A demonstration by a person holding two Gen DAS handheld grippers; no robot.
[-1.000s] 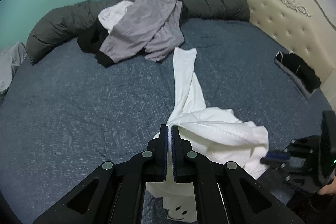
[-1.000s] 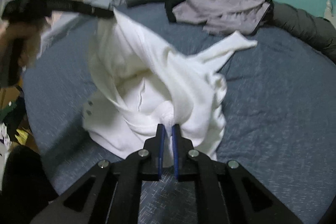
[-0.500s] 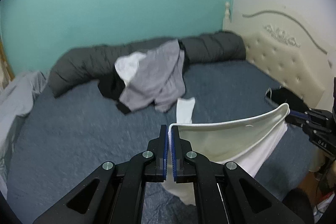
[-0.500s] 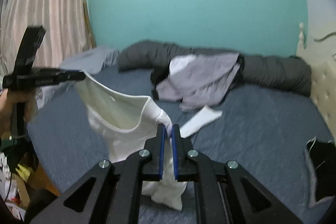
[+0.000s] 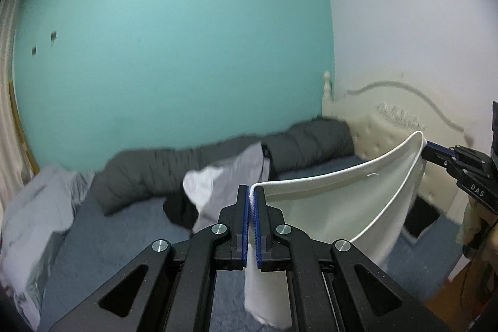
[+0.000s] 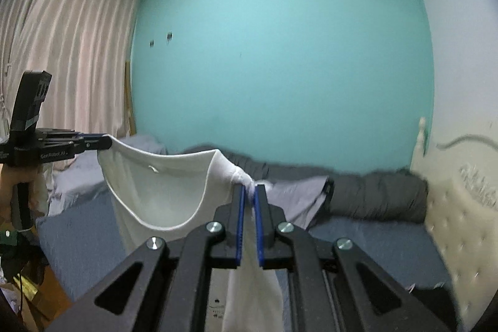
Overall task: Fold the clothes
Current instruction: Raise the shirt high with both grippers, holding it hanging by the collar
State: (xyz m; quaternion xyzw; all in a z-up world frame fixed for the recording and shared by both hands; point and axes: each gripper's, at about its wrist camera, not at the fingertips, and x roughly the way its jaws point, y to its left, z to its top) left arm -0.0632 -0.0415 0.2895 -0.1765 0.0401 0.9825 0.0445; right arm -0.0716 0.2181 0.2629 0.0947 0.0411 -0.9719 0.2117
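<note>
The left hand-held gripper [image 5: 251, 201] is clamped on one upper corner of the white garment [image 5: 336, 207]; its blue pads pinch a rolled edge of cloth. The right hand-held gripper [image 6: 248, 192] is likewise closed on the opposite corner, with a bunched knot of fabric just ahead of its fingertips. In the left wrist view the right hand-held gripper appears at the far right edge; in the right wrist view the left one appears at the far left.

Position of the work: the white garment hangs in the air between the two tools, above the blue bed [image 5: 118, 232]. Its top hem sags in a curve, and the body hangs below both grips.

Judged step: spreading the garment flat for folding.

1. Move the two grips apart until the top hem runs straight. The sag indicates slack.
2. Keep both grips level, so the cloth hangs square.
3. Maintain clamping force; the right grip holds a bunch, which may slip unevenly.
4. Lower onto a bare part of the bed, clear of the grey clothes pile [image 5: 236, 176] and the dark rolled quilt [image 5: 311, 145].
5. Lay the bottom edge down before the top, to avoid wrinkles.
</note>
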